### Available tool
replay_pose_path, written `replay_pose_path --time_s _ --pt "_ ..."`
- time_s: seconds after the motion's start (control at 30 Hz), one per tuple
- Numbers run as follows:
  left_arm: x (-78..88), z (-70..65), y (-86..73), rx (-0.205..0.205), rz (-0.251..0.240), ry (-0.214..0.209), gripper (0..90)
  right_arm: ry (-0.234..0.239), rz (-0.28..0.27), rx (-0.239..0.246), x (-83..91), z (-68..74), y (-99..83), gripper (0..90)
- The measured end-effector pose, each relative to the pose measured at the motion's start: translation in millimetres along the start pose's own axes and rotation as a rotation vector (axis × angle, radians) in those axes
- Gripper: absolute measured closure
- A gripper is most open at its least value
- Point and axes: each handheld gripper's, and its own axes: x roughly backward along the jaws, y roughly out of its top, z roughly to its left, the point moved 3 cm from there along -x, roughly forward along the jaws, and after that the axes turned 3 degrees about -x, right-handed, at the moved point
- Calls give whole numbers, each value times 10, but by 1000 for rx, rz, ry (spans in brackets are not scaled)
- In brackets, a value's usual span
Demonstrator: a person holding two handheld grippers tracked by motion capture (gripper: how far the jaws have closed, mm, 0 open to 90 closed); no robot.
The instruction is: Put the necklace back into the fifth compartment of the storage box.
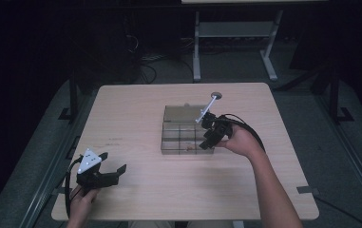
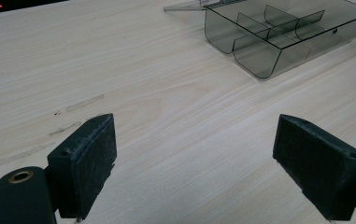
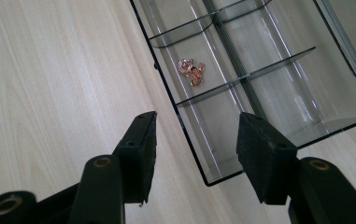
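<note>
A smoky clear plastic box (image 1: 162,140) with several compartments sits in the middle of the table, its lid laid open at the far side. One compartment on its near side holds a small rose-gold trinket (image 3: 191,71), seen as a speck (image 1: 189,147) in the high view. My right gripper (image 1: 207,142) hovers over the box's near right corner. In the right gripper view it (image 3: 196,149) is open, its jaws straddling the box wall (image 3: 166,88) with nothing held. My left gripper (image 1: 113,162) rests low at the table's near left and stands wide open (image 2: 217,158) over bare wood, far from the box (image 2: 259,60).
The light wooden table (image 1: 136,109) has bare wood on all sides of the box. A round grey cap (image 1: 215,95) sits in the top near the far edge. Beyond the table stands a white-legged frame (image 1: 196,52) on a dark floor with cables.
</note>
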Motion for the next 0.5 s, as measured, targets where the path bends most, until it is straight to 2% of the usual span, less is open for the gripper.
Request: replay_pose_path --time_s 0.5 --pt "0 -1 -1 -1 0 0 132 -15 -3 -22 18 4 -109 392"
